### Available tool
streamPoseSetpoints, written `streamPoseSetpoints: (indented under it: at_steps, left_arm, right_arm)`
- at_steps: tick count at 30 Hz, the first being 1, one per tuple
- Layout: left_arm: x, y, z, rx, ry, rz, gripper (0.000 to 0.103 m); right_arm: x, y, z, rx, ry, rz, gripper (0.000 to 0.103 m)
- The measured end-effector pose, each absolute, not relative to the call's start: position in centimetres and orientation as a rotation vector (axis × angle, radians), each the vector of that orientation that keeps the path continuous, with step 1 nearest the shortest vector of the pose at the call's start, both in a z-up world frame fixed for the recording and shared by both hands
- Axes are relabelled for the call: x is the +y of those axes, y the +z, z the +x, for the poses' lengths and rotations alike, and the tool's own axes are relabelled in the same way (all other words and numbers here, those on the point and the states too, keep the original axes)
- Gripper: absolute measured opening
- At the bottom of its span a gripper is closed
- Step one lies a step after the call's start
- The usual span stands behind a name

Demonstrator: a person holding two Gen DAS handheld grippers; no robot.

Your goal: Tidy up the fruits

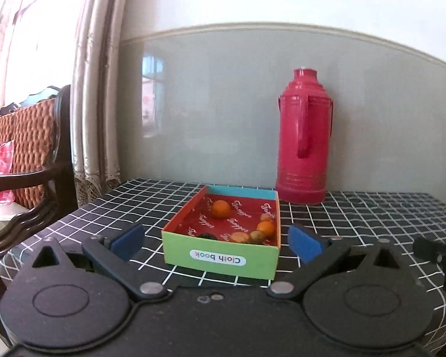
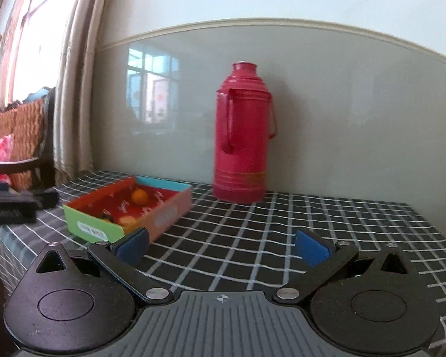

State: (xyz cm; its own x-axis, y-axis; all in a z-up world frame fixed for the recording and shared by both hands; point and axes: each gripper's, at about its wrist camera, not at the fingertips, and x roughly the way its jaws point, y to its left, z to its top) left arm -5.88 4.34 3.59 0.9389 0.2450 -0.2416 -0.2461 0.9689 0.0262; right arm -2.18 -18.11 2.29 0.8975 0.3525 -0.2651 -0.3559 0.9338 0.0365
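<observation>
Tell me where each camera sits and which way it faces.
Left wrist: on the left hand-held gripper, facing the box of fruit straight ahead between its open fingers; the right gripper's tip shows at the right edge.
Right wrist: on the right hand-held gripper, open over bare cloth, box to its left.
Both share: box, red flask, checked cloth, wall.

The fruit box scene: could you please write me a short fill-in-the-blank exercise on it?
1. The fruits lie inside the ____, whose front label reads "Cloth book".
2. Behind the box stands a ____ thermos.
3. The left gripper and right gripper are both ____.

Missing words: box; red; open
</observation>
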Motion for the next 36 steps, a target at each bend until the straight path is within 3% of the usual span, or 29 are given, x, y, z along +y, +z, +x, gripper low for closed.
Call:
streamPoseSetpoints:
  at_steps: [36]
  left_arm:
    - [4.4,2.8,-6.9,0.258,0.263,0.002,0.097]
  right_arm:
    - [-18.2,1.6,-2.4,0.285,0.335,0.003,0.103]
